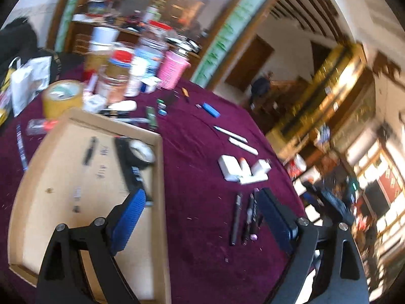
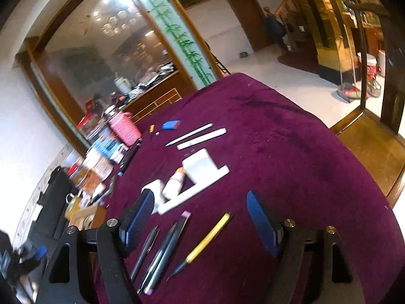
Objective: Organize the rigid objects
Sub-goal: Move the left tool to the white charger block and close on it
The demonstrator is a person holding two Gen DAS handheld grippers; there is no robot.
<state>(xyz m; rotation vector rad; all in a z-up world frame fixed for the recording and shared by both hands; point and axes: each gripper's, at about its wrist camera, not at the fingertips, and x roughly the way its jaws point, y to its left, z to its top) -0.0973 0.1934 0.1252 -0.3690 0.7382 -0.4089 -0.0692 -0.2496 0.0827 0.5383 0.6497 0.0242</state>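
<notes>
A shallow cardboard tray (image 1: 63, 177) lies on the purple cloth, holding a black tape roll (image 1: 141, 152) and a black pen (image 1: 89, 150). My left gripper (image 1: 200, 197) hangs open over the tray's right rim with nothing in it. Dark pens (image 1: 236, 217) lie just right of the rim. My right gripper (image 2: 201, 197) is open and empty above a yellow pen (image 2: 207, 239) and several dark pens (image 2: 164, 248). Beyond them sit white blocks (image 2: 202, 167), a small white bottle (image 2: 174, 183), two white sticks (image 2: 200, 136) and a blue block (image 2: 170, 125).
A pink cup (image 1: 173, 69), jars, a yellow tape roll (image 1: 63, 96) and bottles crowd the table's far left. The purple table (image 2: 291, 152) curves to its edge on the right, with a wooden chair (image 2: 374, 139) beside it. A person stands far off by a door.
</notes>
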